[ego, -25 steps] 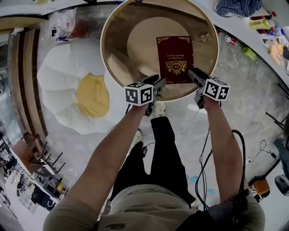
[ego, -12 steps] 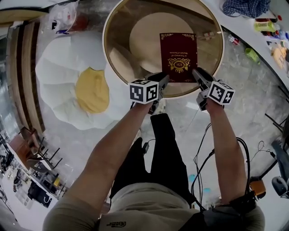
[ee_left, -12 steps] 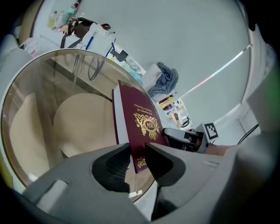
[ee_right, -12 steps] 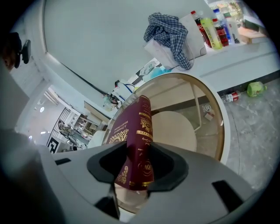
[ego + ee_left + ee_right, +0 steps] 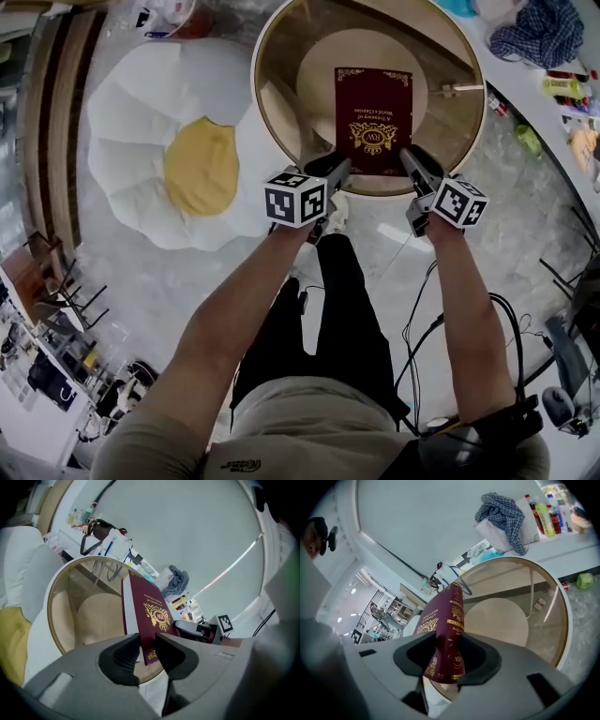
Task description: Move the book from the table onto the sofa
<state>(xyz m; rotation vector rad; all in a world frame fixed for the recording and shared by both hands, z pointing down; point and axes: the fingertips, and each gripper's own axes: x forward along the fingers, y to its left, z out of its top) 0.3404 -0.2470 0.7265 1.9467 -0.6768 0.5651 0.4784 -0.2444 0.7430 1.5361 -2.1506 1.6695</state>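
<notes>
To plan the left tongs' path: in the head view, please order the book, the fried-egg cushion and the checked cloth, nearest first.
1. The book, gripped in the left tongs.
2. The fried-egg cushion, at left.
3. The checked cloth, far upper right.

The book, at twelve o'clock in the head view, bears upside-down gold lettering, seemingly "A Treasury of World's Classics"; its emblem's monogram is unclear
</notes>
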